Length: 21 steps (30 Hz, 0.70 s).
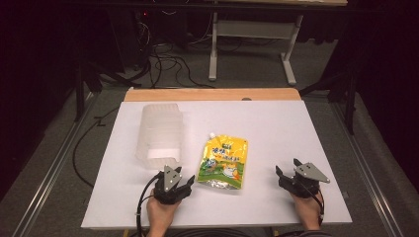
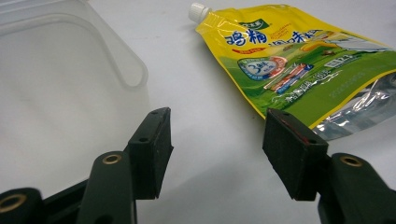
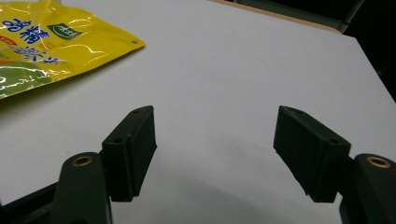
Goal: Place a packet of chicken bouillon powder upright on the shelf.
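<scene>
Two things lie on the white desk: a see-through plastic box at the left middle of the high view, and a yellow and green pouch just right of it, near the middle. The box looks like it lies on its side with its open end toward the person, maybe so something can slide in. The pouch lies flat with its small white cap pointing away, up the picture.

At the lower left, the left tongs sit low, just in front of the box and beside the pouch's bottom corner. In the left gripper view the jaws are spread wide with nothing between them. The box fills the upper left there and the pouch the upper right, so these tongs aim at the gap between the two.

At the lower right, the right tongs rest well apart from the pouch. Their jaws are spread too, with only bare desk between them. I think both hands are just waiting to start.

Some things are hard to see. The box is so clear that its walls blur together, and I cannot tell if anything is inside. Both gripper views cut the pouch off at the edge. Its words are too small to read from above. The room behind the desk is dark.
</scene>
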### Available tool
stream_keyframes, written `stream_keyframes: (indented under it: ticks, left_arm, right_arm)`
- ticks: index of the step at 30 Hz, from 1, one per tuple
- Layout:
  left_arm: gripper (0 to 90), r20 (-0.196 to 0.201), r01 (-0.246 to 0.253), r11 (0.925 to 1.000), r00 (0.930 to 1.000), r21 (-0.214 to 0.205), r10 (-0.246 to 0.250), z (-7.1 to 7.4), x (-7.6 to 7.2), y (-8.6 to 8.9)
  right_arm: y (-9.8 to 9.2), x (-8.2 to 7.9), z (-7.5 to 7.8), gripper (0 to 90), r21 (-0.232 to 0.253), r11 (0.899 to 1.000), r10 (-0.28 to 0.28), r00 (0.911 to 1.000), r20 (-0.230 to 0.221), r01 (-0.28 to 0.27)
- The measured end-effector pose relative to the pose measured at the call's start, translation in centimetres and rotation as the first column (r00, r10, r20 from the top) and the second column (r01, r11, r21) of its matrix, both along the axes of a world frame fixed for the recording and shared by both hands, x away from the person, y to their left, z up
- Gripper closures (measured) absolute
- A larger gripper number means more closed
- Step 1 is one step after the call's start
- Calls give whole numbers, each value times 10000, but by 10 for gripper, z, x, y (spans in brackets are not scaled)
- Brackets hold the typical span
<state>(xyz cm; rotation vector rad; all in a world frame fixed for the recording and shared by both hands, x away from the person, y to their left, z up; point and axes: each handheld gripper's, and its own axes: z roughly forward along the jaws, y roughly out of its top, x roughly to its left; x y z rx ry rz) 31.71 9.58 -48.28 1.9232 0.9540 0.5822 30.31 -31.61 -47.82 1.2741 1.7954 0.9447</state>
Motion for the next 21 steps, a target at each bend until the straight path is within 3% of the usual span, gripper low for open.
stream_keyframes:
  ticks: [8, 21]
  left_arm:
    - [412, -305, 149, 9999, 9994, 61, -147, 0, 3, -1]
    - [373, -286, 407, 9992, 9988, -56, -409, 2, 0, -3]
  right_arm:
    - [0, 0, 0, 303, -7, 10000, -22, 10000, -61, 22]
    - [1, 0, 0, 302, -27, 10000, -7, 10000, -36, 7]
